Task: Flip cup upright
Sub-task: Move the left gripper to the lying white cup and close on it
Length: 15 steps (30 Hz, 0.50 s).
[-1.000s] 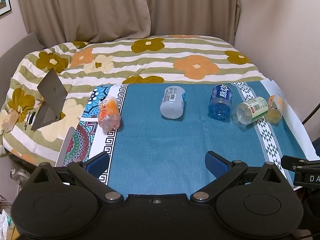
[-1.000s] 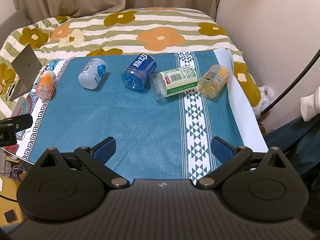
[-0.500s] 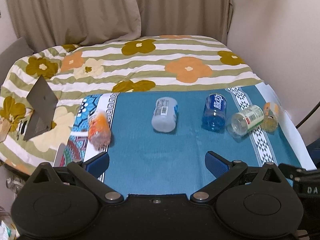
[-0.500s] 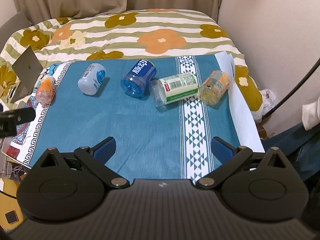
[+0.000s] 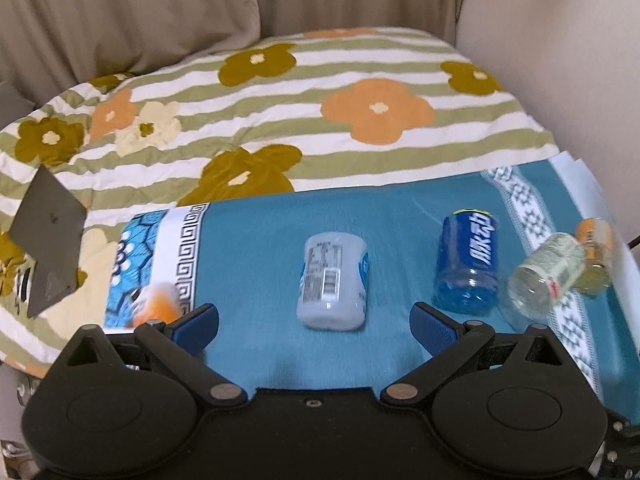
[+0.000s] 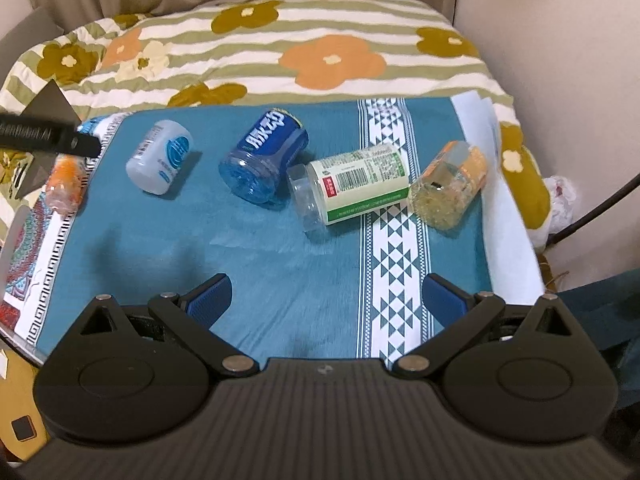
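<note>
A: What writing can you read on the containers?

B: The transparent blue plastic cup (image 6: 264, 162) carries a dark blue label with large white Chinese characters; I can't make them out for certain. The frosted white plastic cup (image 5: 332, 280) has a barcode and fine print on one side, and a round blue emblem on the other, seen from the right wrist. The clear plastic cup with a cream and green label (image 6: 352, 186) shows a barcode and a small red mark. Its text is too small to read.

A: And the other two?

B: A clear cup with an orange label (image 6: 450, 184) at the right end and a small orange and clear cup (image 6: 64, 184) at the left end; their print is blurred.

A: Anything inside them?

B: The orange-labelled one looks yellowish within, though I can't tell whether that is contents or tint. The rest look hollow.

A: Where do they lie?

B: All five on their sides in a row across the teal patterned cloth (image 6: 260, 248), which covers the near part of a floral striped quilt (image 6: 280, 40). The blue cup touches the cream-labelled one, which touches the orange-labelled one. The frosted cup lies apart.

A: The grippers?

B: The left gripper (image 5: 314, 322) hovers low with the frosted cup just ahead between its blue-padded fingers (image 5: 198, 322), jaws wide apart and holding nothing. The right gripper (image 6: 326, 300) hangs above the cloth nearer the viewer, jaws also spread wide, well short of the cups.
</note>
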Each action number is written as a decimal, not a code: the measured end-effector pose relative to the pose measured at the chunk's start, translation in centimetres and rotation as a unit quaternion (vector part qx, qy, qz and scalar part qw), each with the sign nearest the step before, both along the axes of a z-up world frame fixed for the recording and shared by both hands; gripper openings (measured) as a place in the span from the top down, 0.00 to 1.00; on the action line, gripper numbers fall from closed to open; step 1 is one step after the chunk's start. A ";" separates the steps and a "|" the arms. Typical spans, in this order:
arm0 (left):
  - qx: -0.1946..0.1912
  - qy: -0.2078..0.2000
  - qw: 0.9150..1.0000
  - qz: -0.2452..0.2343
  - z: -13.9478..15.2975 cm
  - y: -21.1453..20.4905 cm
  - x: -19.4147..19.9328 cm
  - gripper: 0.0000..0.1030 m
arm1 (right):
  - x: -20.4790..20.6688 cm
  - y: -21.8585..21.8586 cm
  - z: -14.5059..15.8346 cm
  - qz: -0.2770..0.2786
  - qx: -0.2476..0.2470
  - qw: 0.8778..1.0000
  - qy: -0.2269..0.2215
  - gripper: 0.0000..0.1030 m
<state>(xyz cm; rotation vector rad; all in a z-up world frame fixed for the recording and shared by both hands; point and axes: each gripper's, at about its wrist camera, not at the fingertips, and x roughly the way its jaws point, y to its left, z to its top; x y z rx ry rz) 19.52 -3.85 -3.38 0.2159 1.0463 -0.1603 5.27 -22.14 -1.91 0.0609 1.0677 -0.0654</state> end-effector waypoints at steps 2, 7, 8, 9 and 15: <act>0.004 0.018 1.000 -0.012 -1.4 -0.6 1.6 0.00 | 0.8 -0.3 -1.0 -0.001 0.004 1.000 0.009 0.00; 0.030 0.045 0.998 -0.029 -4.7 -2.0 4.5 0.00 | 2.5 -1.1 -3.3 -0.006 0.010 0.999 0.031 0.00; 0.030 0.052 0.998 -0.029 -5.3 -2.1 5.0 0.00 | 2.8 -1.3 -3.8 -0.007 0.011 0.999 0.035 0.00; 0.029 0.059 0.997 -0.030 -5.9 -2.2 5.4 0.01 | 3.0 -1.5 -4.2 -0.008 0.013 0.999 0.040 0.00; 0.035 0.086 0.995 -0.032 -8.2 -2.5 6.9 0.10 | 3.7 -2.3 -6.2 -0.014 0.026 0.998 0.063 0.00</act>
